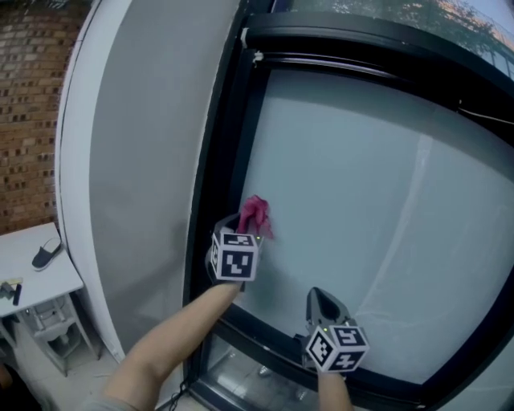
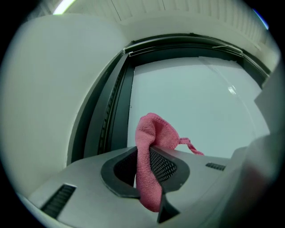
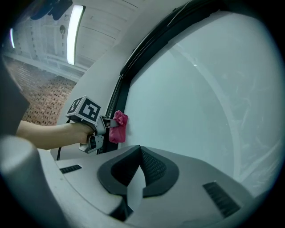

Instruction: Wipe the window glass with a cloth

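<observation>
1. Your left tongs (image 2: 149, 153) clamp a pink cloth (image 2: 153, 133), whose bunched top rises above them.
2. The cloth is at the window glass (image 2: 200, 102), near the dark frame (image 1: 213, 160). You cannot tell whether they touch.
3. Your right tongs (image 3: 140, 151) are closed on nothing, near the glass's lower edge.

A red-brown brick wall (image 1: 28, 112) fills the upper left of the head view. Below it, at the lower left, stands a white bench (image 1: 50, 281) with a dark slipper-like shoe (image 1: 46, 254) lying on its far part and a small dark object (image 1: 11, 290), too small to identify, at the left edge. Under the bench stands a white plastic stool (image 1: 56, 325). A pale grey curved wall panel (image 1: 152, 160) runs down the middle left, touching a black frame (image 1: 217, 185). Green foliage (image 1: 426, 12) shows at the top right. In the right gripper view, a lit tube lamp (image 3: 73, 33) hangs at the upper left.
</observation>
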The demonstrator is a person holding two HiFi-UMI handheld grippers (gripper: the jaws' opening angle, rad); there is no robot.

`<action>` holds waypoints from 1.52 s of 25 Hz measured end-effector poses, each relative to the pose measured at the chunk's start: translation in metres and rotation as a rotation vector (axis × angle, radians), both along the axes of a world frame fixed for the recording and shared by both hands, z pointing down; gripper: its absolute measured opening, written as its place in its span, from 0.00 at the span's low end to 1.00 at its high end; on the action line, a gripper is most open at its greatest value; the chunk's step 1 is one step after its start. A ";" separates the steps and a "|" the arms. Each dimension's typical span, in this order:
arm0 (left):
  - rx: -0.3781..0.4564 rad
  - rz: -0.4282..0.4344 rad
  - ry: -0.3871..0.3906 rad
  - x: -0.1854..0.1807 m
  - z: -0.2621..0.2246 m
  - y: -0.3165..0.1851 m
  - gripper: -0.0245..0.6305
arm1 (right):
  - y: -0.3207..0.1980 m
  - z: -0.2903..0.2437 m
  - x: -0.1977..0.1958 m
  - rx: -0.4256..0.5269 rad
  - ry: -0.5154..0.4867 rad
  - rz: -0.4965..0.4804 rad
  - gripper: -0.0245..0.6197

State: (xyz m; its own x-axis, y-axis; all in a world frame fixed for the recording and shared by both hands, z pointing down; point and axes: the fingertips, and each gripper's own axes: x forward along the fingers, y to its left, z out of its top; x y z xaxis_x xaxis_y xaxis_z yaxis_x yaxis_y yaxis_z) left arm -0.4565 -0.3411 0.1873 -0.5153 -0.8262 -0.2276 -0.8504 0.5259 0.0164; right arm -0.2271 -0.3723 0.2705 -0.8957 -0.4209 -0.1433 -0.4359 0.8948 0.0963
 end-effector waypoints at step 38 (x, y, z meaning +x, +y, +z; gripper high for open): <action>-0.059 0.147 0.091 0.024 0.100 -0.029 0.12 | -0.007 0.041 0.028 -0.084 0.043 -0.015 0.04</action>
State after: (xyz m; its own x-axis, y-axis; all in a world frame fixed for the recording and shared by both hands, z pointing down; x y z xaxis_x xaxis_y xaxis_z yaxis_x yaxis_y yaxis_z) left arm -0.4327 -0.3700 0.2871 -0.4040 -0.9049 -0.1341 -0.9147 0.3981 0.0697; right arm -0.1993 -0.3796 0.3116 -0.9066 -0.4163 -0.0694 -0.4195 0.9069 0.0394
